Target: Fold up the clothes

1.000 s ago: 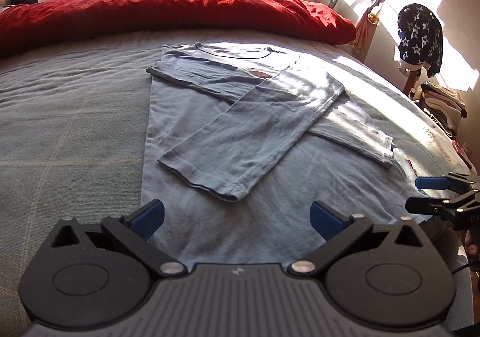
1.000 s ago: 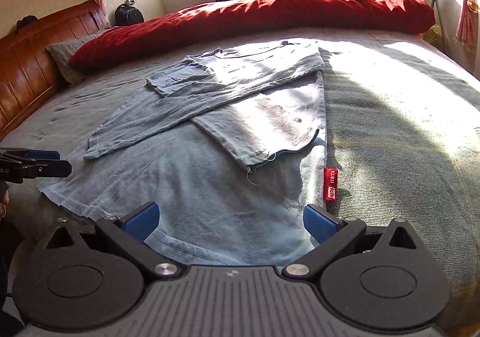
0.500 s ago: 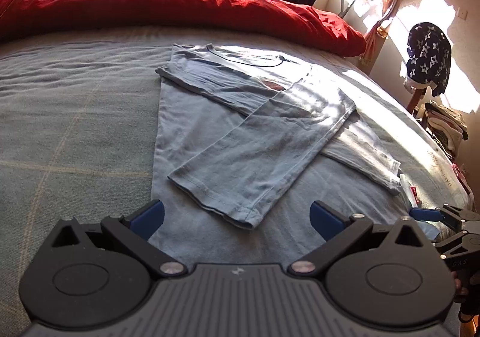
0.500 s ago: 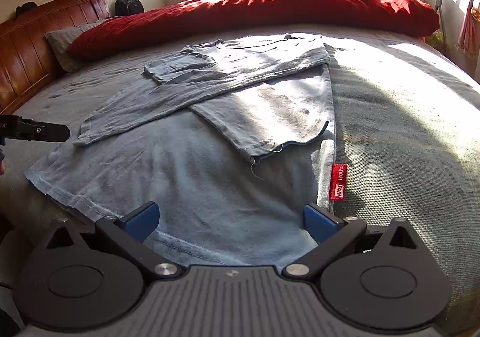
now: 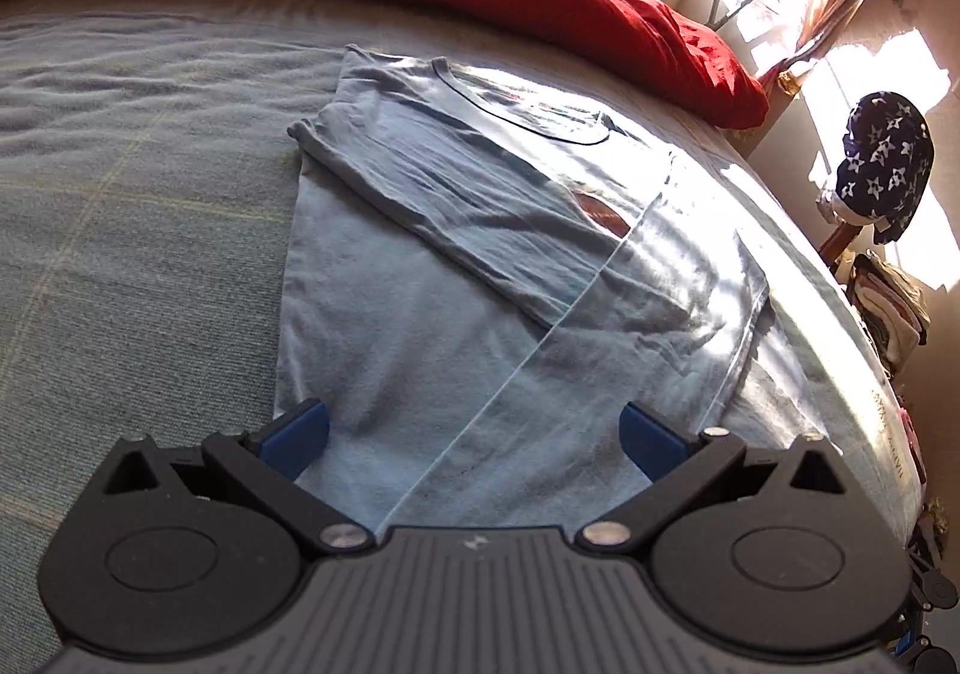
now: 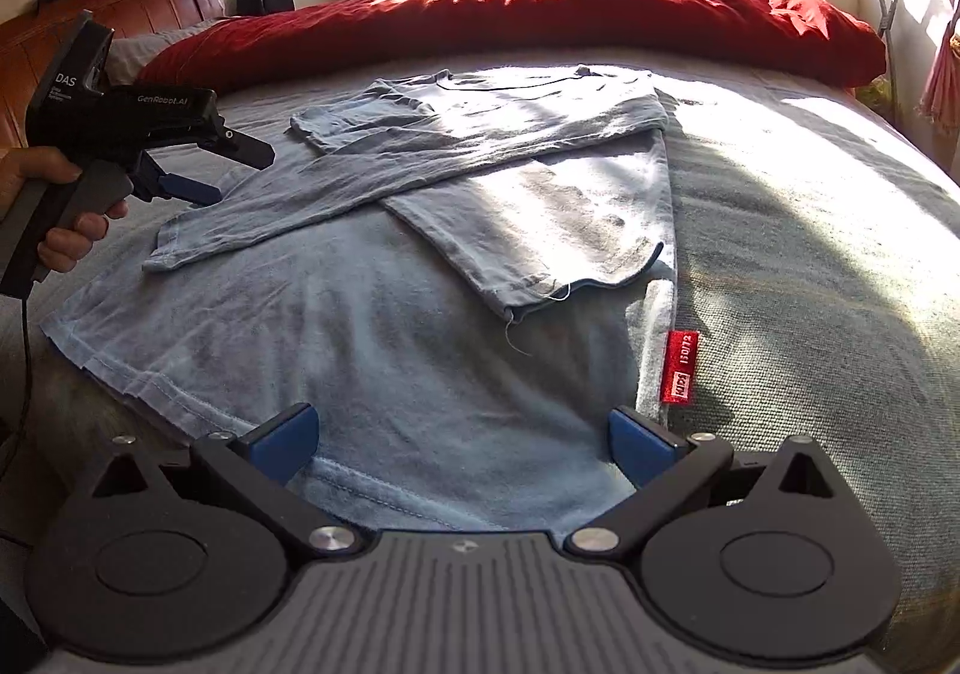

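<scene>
The light blue long-sleeved cotton shirt [image 6: 420, 350] lay flat on the grey-blue bed cover [image 6: 810, 254], both sleeves folded across its body. The right hand-held gripper [image 6: 462, 443] stood wide open and empty just above the shirt's hem; the left hand-held gripper [image 5: 474, 434] gaped likewise over the shirt's side. Beyond them lay a red quilt [image 6: 510, 20].

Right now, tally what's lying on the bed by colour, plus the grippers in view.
Light blue shirt: 1
Red duvet: 1
Red tag on the shirt's side: 1
Grippers, both open: 2, the left gripper and the right gripper
Total: 5
</scene>
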Demonstrator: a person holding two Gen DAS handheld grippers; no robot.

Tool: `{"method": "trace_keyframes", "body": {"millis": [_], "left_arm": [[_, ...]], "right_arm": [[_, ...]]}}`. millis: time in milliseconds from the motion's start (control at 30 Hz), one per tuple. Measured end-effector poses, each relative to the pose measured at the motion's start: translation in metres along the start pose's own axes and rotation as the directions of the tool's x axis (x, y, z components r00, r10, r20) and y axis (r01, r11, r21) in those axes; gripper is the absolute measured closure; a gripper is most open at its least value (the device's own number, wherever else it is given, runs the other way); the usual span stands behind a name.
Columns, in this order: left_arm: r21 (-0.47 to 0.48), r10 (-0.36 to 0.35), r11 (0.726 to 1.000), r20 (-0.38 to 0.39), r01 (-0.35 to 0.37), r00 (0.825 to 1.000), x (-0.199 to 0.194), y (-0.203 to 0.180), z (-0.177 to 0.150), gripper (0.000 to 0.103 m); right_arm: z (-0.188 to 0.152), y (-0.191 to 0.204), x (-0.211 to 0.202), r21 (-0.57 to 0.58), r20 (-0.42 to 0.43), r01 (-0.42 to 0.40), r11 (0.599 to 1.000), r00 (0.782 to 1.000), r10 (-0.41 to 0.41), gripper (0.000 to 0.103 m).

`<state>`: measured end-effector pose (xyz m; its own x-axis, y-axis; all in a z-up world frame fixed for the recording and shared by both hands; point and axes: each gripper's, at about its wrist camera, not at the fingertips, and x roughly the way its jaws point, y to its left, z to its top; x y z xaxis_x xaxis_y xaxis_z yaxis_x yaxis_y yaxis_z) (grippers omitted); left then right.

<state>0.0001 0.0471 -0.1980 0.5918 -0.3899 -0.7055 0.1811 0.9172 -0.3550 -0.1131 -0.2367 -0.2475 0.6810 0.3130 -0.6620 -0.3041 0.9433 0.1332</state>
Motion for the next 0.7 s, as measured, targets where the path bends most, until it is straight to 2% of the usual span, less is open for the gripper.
{"method": "trace_keyframes", "body": {"millis": [67,200,300,400,533,700], "left_arm": [[0.023,0.044,0.999,0.037,-0.045,0.998,-0.012,0.000,-0.001,0.001],[0.159,0.060,0.984,0.105,-0.076,0.993,-0.045,-0.018,-0.004,0.001],[0.298,0.064,0.950,0.113,-0.096,0.992,-0.060,-0.042,-0.017,0.001],[0.405,0.009,0.913,0.081,-0.041,0.997,-0.068,-0.065,-0.035,0.001],[0.418,-0.023,0.908,0.043,0.003,0.999,-0.065,-0.078,-0.046,0.001],[0.365,-0.109,0.925,-0.006,0.103,0.994,-0.060,-0.089,-0.022,0.001]], "right_arm": [[0.000,-0.001,0.000,0.004,0.002,-0.002,1.000,1.000,0.002,0.000],[-0.001,-0.001,0.000,0.019,0.011,-0.001,1.000,1.000,0.001,0.000],[0.000,0.002,0.000,0.012,0.008,0.013,1.000,1.000,-0.013,0.000],[0.008,0.003,-0.003,0.030,-0.013,0.019,0.999,1.000,-0.019,0.000],[0.019,0.000,-0.021,0.034,0.030,-0.007,0.999,1.000,0.006,0.000],[0.030,-0.005,-0.039,0.013,0.062,-0.014,1.000,0.998,0.013,0.000]]}}
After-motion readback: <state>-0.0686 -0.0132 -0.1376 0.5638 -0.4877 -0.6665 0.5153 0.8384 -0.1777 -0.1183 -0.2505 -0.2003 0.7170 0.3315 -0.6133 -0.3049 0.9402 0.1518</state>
